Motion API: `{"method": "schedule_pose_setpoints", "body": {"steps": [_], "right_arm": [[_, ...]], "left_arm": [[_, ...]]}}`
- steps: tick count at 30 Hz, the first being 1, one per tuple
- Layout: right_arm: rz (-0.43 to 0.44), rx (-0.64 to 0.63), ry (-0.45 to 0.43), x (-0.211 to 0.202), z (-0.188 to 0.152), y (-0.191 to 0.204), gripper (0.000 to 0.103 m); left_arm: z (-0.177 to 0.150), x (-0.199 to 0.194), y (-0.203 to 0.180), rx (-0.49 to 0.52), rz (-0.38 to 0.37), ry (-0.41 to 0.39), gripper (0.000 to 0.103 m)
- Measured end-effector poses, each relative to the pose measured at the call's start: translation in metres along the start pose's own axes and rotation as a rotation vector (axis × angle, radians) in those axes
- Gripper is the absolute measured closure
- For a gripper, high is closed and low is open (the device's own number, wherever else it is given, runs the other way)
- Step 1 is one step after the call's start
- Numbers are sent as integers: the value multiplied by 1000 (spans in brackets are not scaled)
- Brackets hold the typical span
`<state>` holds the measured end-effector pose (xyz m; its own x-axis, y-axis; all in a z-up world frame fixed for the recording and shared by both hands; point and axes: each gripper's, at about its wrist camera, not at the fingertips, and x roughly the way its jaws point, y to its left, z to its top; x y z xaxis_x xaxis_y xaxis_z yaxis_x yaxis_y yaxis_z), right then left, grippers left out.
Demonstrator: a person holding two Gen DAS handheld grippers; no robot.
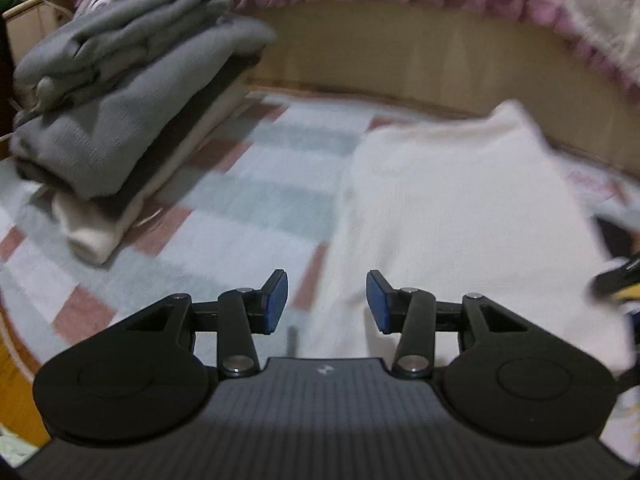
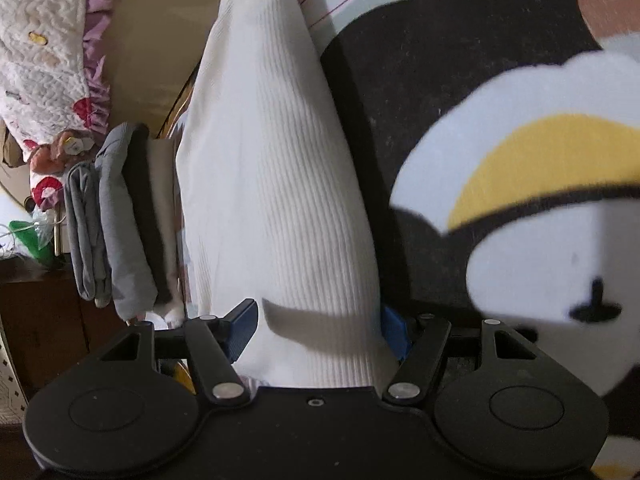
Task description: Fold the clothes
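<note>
A white ribbed garment (image 1: pixel 460 216) lies folded on the checked mat (image 1: pixel 256 200), right of centre in the left wrist view. My left gripper (image 1: pixel 327 302) is open and empty, hovering over the garment's near left edge. In the right wrist view the same white garment (image 2: pixel 276 168) runs lengthwise between the blue pads (image 2: pixel 242 328) of my right gripper (image 2: pixel 316 332). The jaws stand wide around its near end; the frame does not show whether they pinch it.
A stack of folded grey, black and white clothes (image 1: pixel 120 120) sits at the left; it also shows in the right wrist view (image 2: pixel 120 216). A wooden bed frame (image 1: pixel 400 52) with a quilted cover runs behind. A black, white and yellow cartoon rug (image 2: pixel 520 160) lies to the right.
</note>
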<state>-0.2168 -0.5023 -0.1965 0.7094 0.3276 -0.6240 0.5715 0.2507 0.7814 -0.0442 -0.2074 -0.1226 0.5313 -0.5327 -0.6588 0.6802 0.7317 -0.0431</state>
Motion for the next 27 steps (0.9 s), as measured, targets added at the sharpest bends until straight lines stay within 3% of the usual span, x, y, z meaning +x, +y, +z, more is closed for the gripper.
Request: {"method": "schedule_pose_setpoints", "body": {"steps": [2,3,4,6,11,15,21,25,27], "right_arm": [[3,-67,2,9,2,9,35],[5,-101,3,13,3,13,56],[2,-123,-1,16,4,16,64],[53,-126,-17,12,4,22,69],[140,-155,-39,0,6,39,70],[155,-161,-35,0,12,43,72],[233,-141,-34,-5,21,44,73],[219,-163,-27,-8,20,47,73],[224,-144,-20,-7,21,45,73]], "left_arm": [[1,-9,-10,28,-76,-41,60],[1,-12,-17,54,-115,-57,60],[0,-15,-26,92,-155,-70,59],[-5,-20,-44,181,-226,-82,58],[-24,-30,-87,378,-343,-78,47],[-39,-30,-114,489,-226,-108,41],[-49,-31,-129,592,-251,-64,40],[-58,-22,-148,666,-110,-102,38],[-58,-14,-154,656,-59,-123,38]]}}
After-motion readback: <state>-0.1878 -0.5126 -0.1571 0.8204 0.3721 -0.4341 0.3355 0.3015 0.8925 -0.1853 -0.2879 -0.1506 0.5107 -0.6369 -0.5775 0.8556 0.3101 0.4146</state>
